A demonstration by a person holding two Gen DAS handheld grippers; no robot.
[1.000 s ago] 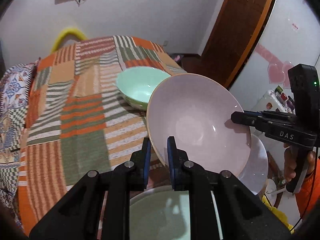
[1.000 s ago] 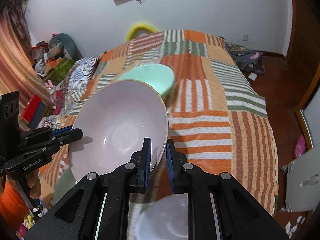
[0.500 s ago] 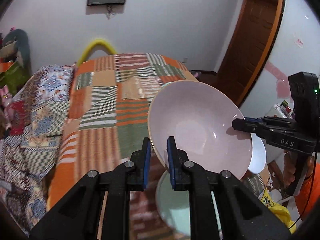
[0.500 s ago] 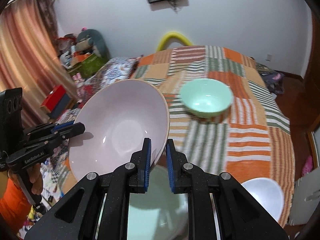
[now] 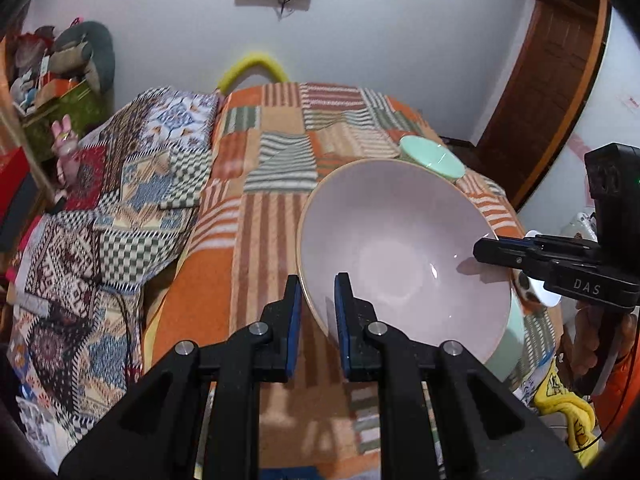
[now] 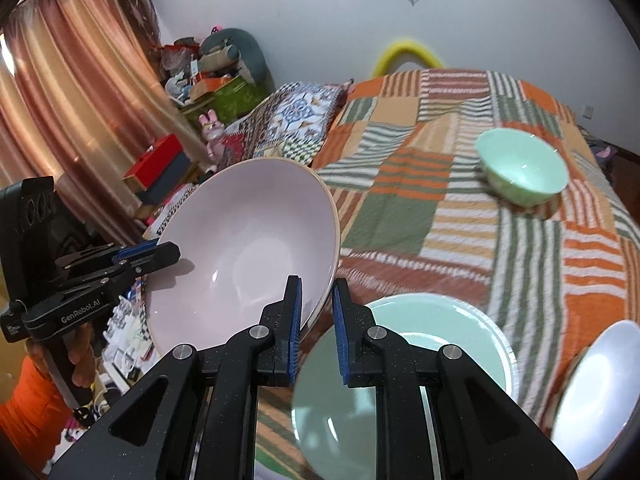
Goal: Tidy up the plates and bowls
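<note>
Pale pink bowl point(image 6: 244, 248), glossy and tilted, mid-frame, rim clamped by left gripper point(image 5: 318, 300) and right gripper point(image 6: 316, 304) — one mint bowl point(image 6: 524, 176) upper right, one green plate point(image 6: 452, 320), one white dish point(image 6: 600, 380) lower right

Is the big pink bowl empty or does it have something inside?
Empty. The pink bowl shows only a bare glossy inside in both wrist views.

We carry the pink bowl point(image 5: 404, 252) sideways across the bed point(image 6: 460, 200), away from the green bowl point(image 6: 522, 172), which now sits far off to the right. The green plate point(image 6: 404, 364) and white bowl point(image 6: 596, 392) come fully into the right wrist view below us.
</note>
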